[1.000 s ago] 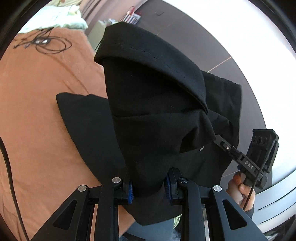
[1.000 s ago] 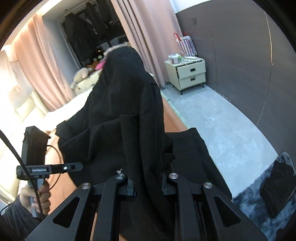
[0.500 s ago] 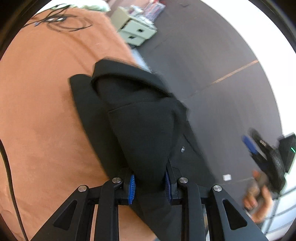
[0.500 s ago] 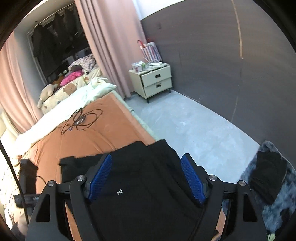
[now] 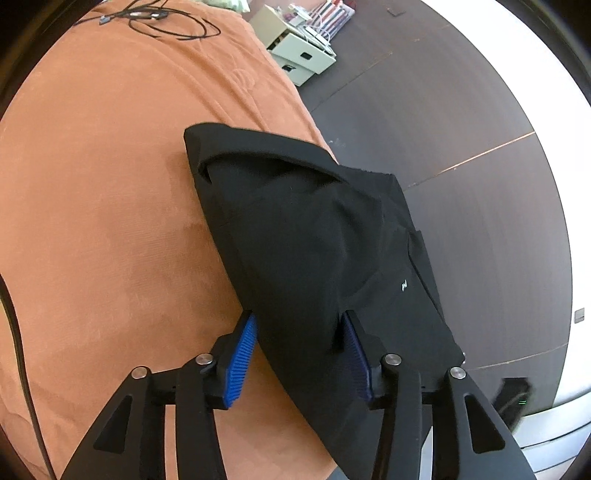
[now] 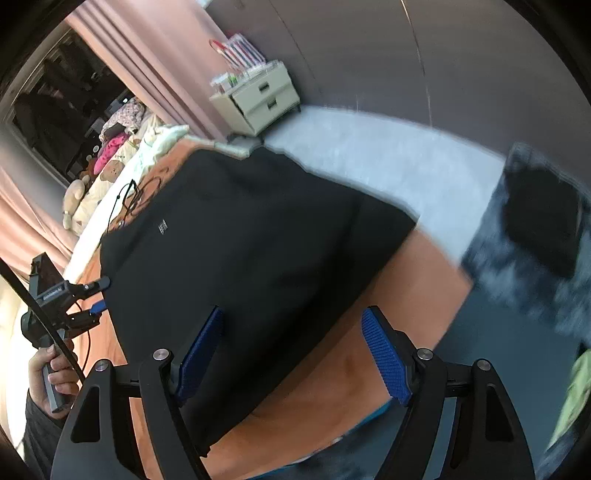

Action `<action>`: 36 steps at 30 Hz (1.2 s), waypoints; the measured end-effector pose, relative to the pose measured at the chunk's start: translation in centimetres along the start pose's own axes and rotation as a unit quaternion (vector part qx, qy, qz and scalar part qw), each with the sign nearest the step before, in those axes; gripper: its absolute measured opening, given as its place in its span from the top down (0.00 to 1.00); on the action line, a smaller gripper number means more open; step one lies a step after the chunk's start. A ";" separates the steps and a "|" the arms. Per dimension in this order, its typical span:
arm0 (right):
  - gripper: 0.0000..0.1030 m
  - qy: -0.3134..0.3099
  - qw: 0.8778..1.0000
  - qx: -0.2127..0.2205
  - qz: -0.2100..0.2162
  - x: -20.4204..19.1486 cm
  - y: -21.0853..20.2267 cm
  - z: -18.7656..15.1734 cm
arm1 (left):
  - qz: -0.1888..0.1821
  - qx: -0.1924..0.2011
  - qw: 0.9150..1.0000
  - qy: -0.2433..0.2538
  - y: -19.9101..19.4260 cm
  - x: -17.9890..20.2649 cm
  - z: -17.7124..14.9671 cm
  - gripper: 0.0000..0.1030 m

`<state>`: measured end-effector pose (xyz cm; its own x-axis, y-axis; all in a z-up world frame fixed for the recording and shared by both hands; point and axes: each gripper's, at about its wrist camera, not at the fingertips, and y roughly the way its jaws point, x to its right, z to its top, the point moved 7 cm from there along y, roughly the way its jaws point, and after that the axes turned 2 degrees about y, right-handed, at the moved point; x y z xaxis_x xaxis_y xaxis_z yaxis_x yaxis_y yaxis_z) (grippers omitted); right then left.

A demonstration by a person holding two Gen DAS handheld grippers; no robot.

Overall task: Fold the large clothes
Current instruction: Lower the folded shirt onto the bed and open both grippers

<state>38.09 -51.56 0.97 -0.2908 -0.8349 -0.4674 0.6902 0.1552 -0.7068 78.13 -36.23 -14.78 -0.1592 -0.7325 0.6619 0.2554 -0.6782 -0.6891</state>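
A black garment (image 5: 314, 236) lies folded on the orange bed cover (image 5: 103, 206), near the bed's right edge. My left gripper (image 5: 299, 343) has its blue pads apart, with a fold of the garment lying loose between them. In the right wrist view the same garment (image 6: 240, 236) lies flat with a small white logo. My right gripper (image 6: 295, 350) is wide open and empty, just above the garment's near edge. The left gripper (image 6: 92, 295) shows at the left of the right wrist view, held by a hand.
Black cables (image 5: 166, 22) lie on the far part of the bed. A cream nightstand (image 6: 258, 99) stands by the dark wall. Pillows and plush toys (image 6: 110, 173) sit at the bed's head. A dark rug with black cloth (image 6: 543, 221) lies on the floor.
Both grippers lowered the lifted garment onto the bed. The right gripper opened and let go first; the left gripper's pads have now spread apart too.
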 end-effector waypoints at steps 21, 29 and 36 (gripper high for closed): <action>0.76 0.016 0.999 0.035 0.004 -1.9 -0.7 -0.7 | 0.052 0.004 0.997 0.058 3.5 2.0 2.8 0.68; 0.53 0.022 0.997 0.053 -0.052 -2.5 -0.8 -0.8 | 0.068 0.028 0.993 0.093 0.2 3.0 2.4 0.66; 0.52 -0.014 0.994 0.079 -0.076 -3.7 -5.6 -2.0 | 0.076 0.053 0.988 0.127 -2.6 4.1 2.7 0.65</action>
<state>33.96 -48.29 5.51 -0.3832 -0.8566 -0.3455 0.7359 -0.0571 -0.6747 79.37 -37.30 -9.52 -0.3424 -0.8254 0.4488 0.3912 -0.5596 -0.7306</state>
